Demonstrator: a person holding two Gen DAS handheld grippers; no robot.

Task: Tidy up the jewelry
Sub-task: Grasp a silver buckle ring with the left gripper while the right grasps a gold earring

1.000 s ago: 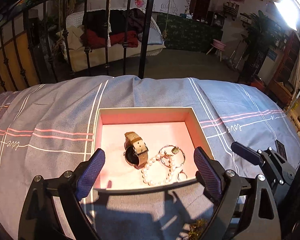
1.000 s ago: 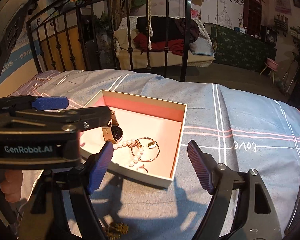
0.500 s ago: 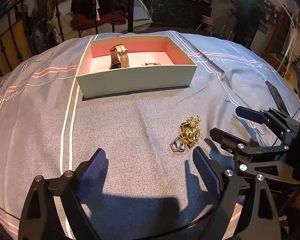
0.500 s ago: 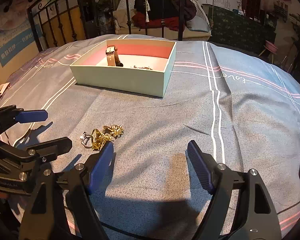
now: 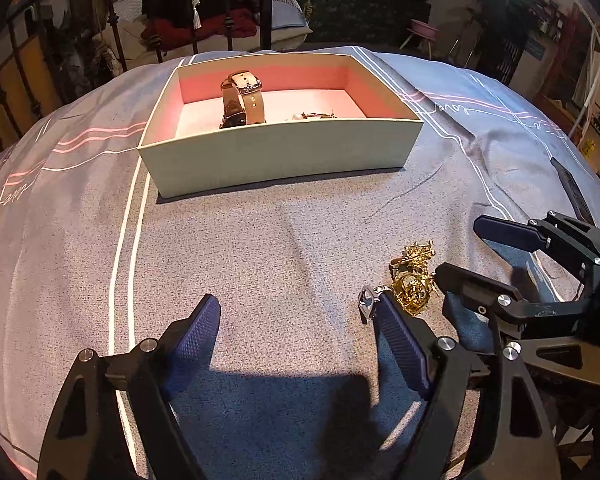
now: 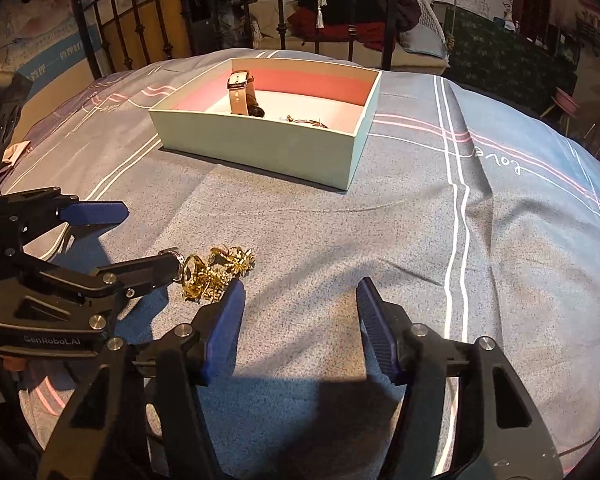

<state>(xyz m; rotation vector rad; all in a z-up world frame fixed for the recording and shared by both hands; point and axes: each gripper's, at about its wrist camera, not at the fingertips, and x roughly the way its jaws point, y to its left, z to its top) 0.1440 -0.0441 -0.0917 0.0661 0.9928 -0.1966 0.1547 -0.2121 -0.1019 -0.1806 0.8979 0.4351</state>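
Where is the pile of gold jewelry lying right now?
The gold jewelry pile lies on the grey bedspread, outside the box and nearer the cameras. In the right wrist view it sits lower left, between the two grippers' fingertips.

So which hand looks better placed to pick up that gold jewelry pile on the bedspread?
Hard to call; I'd lean left. The gold pile lies between both open tongs, but the left tongs' right finger is already beside it.

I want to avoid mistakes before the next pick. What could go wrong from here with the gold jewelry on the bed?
The gold jewelry pile looks tangled, so one grab may lift several pieces and drop some. The silver ring lies against it and could be pushed away. The left gripper and right gripper, both open, crowd the pile and might collide.
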